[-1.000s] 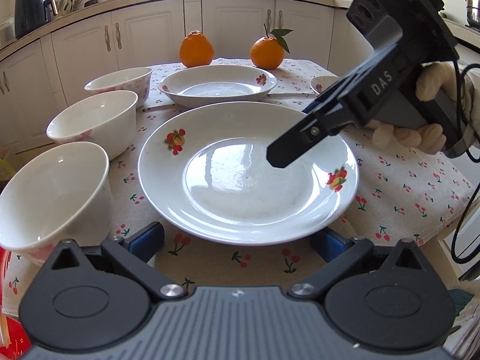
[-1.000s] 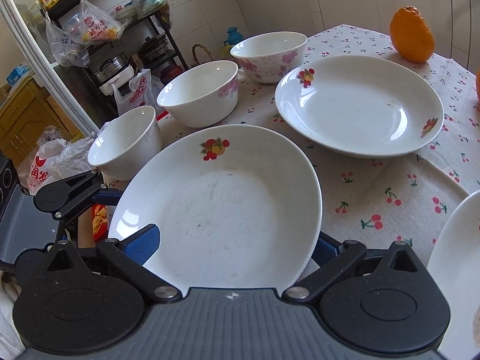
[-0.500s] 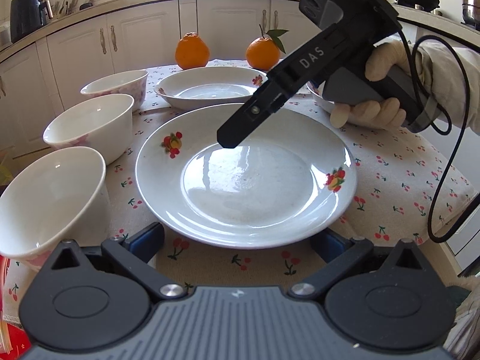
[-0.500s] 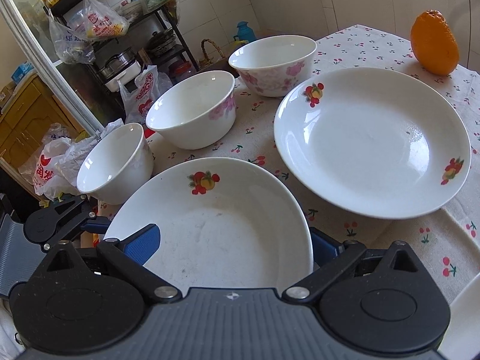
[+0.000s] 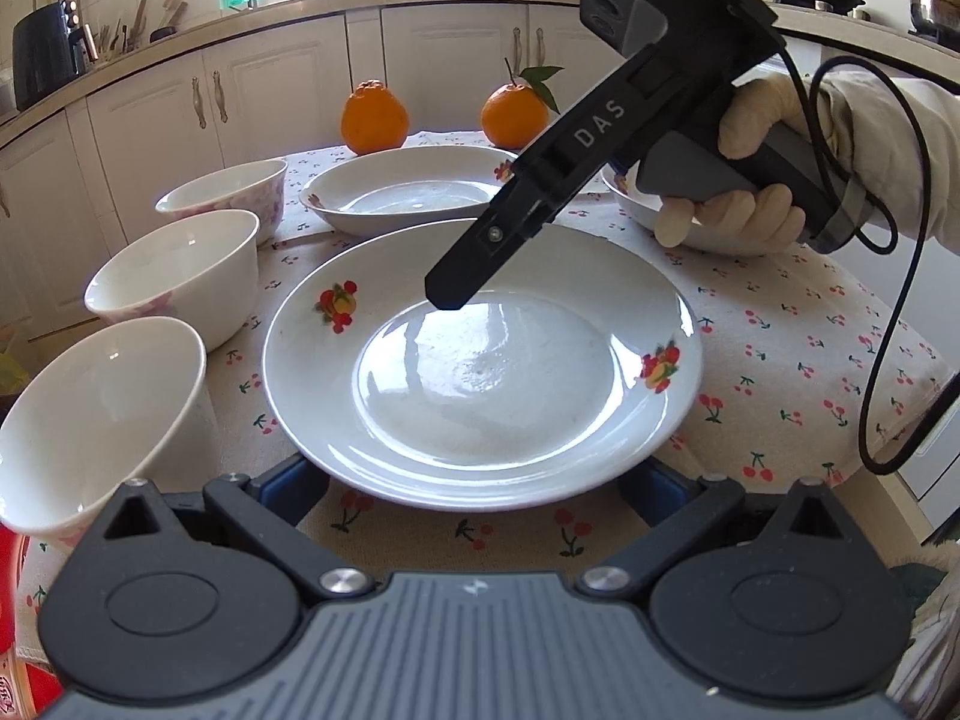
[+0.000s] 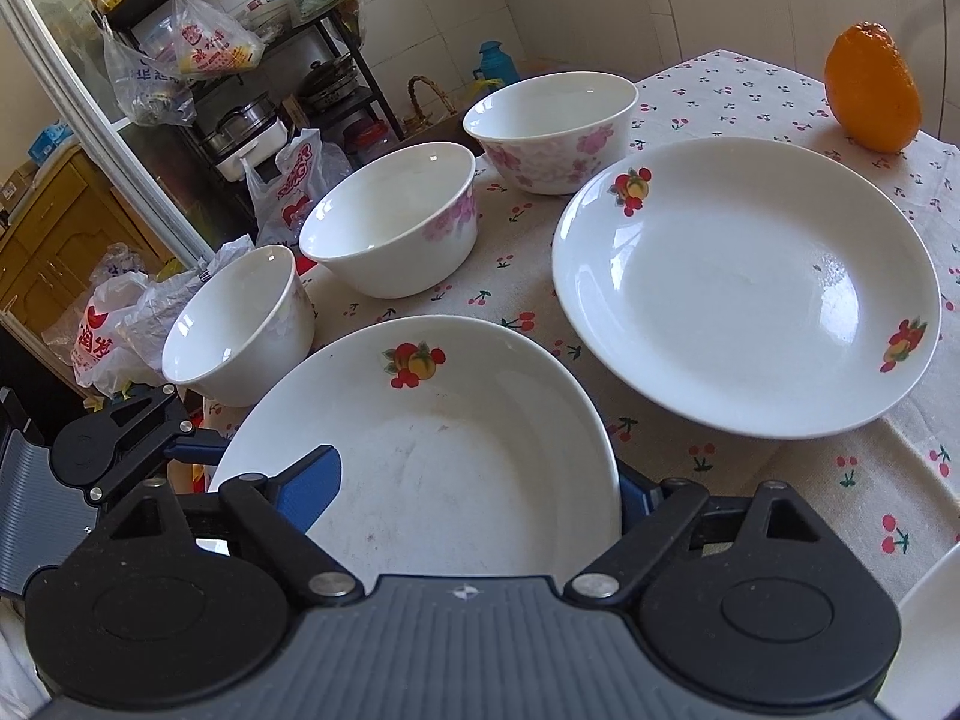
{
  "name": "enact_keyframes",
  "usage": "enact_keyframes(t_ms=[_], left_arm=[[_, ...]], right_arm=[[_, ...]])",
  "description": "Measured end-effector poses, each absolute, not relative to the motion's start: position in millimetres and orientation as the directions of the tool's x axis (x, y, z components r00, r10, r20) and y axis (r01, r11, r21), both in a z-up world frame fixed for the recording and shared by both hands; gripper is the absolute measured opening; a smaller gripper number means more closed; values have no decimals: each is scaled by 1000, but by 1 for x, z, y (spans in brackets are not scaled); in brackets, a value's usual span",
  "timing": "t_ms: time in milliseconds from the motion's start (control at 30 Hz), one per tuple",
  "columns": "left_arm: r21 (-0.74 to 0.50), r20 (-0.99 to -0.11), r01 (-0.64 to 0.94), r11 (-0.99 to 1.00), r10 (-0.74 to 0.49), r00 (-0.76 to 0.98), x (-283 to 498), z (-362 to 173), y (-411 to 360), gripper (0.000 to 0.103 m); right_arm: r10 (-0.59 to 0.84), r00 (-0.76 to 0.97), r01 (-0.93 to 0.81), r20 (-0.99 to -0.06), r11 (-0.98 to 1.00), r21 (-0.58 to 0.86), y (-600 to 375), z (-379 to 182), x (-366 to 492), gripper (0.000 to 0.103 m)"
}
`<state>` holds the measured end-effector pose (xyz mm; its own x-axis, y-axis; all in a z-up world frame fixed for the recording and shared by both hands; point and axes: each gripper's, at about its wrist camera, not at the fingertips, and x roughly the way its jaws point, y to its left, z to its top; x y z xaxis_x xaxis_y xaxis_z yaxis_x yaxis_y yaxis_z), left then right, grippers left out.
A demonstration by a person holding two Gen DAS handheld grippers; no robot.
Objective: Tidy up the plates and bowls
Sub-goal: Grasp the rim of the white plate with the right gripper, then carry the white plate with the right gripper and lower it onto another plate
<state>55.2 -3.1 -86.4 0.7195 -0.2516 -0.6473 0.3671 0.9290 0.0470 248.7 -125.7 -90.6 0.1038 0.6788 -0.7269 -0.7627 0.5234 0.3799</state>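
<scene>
A white fruit-print plate (image 5: 480,360) lies on the cherry-print tablecloth, its near rim between the spread fingers of my open left gripper (image 5: 474,489). My right gripper (image 5: 447,294) hovers over this plate, open, with the plate (image 6: 432,450) filling the gap between its blue pads (image 6: 312,486). A second fruit-print plate (image 6: 744,288) lies beyond, also in the left wrist view (image 5: 414,189). Three white bowls line the table's left edge: near (image 5: 102,414), middle (image 5: 174,273), far floral (image 5: 225,195). In the right wrist view they are near (image 6: 240,324), middle (image 6: 390,225), far (image 6: 549,129).
Two oranges (image 5: 375,117) (image 5: 515,115) stand at the table's far end. Another white dish (image 5: 678,222) sits behind the right hand. The right gripper's cable (image 5: 882,312) hangs over the table's right edge. Kitchen cabinets (image 5: 270,90) stand behind; shelves and bags (image 6: 198,60) are off the left side.
My right gripper has moved across the near plate toward the bowls and the far plate. The left gripper has barely moved; the plates and bowls have not shifted.
</scene>
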Motion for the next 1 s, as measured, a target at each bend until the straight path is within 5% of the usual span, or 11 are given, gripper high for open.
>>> enact_keyframes(t_ms=[1000], left_arm=[[111,-650,510,853,-325,686,63,-56,-25,101]], right_arm=[[675,231,-736,-701,593,327,-171,-61,225,93]])
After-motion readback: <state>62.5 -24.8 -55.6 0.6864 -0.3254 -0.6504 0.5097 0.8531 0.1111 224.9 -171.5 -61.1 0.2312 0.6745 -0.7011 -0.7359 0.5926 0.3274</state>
